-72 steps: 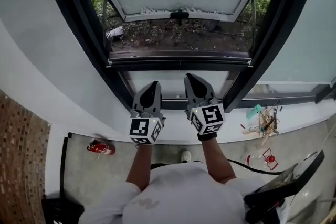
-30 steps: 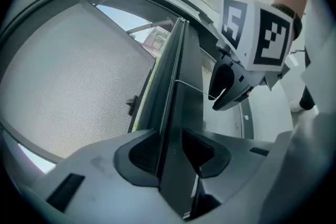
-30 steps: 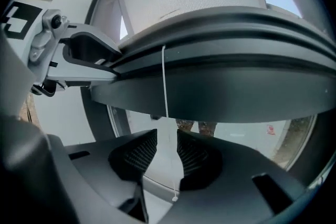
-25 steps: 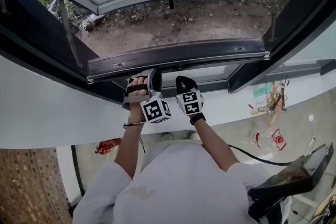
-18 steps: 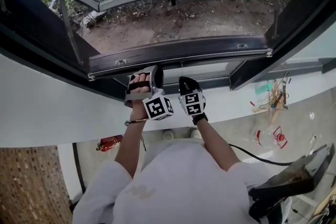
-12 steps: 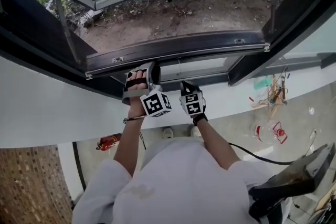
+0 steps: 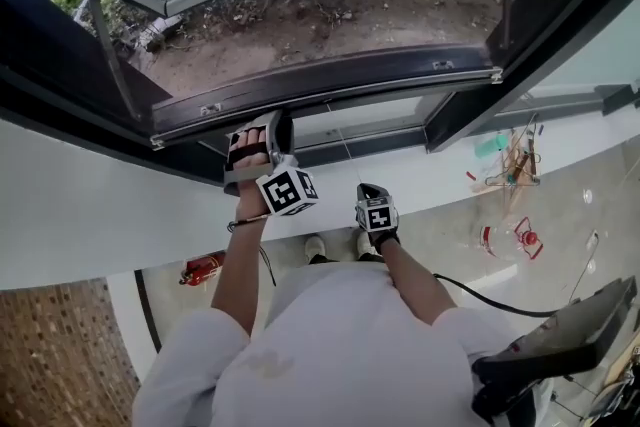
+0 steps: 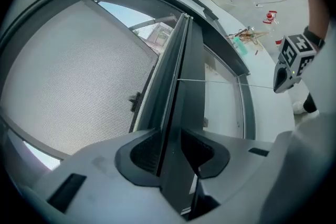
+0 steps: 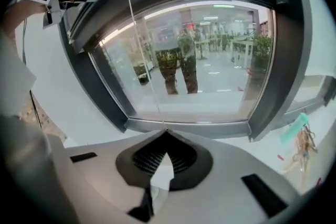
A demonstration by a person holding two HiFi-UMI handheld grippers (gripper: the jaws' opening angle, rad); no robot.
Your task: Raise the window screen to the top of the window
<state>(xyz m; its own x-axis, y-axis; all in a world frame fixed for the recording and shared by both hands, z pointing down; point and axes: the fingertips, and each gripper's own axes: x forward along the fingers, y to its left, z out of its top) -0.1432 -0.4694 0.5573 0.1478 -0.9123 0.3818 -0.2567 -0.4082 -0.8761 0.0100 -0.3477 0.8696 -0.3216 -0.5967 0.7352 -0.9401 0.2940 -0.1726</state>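
Observation:
The window screen's dark bottom bar (image 7: pixel 350 81) runs across the window opening, with grey mesh (image 8: pixel 73 76) above it. My left gripper (image 7: pixel 262 121) reaches up to the bar (image 8: pixel 176 113). Its jaws are closing with the bar between the pads, which touch both faces, as the left gripper view (image 8: pixel 169 152) shows. A thin pull cord (image 7: pixel 343 147) hangs from the bar down to my right gripper (image 7: pixel 368 189), lower and to the right. The right gripper (image 9: pixel 166 132) is shut, and the cord (image 9: pixel 142 50) ends at its tips.
Below the bar is a fixed glass pane (image 9: pixel 199 60) in a dark frame. Hangers and small clutter (image 7: pixel 510 165) lie on the white sill at the right. On the floor are a red extinguisher (image 7: pixel 200 267) and a dark slab (image 7: pixel 560 345).
My right gripper has dropped well below the bar and drawn the cord out with it. The left gripper has stayed at the bar, which sits higher than at the earliest frame.

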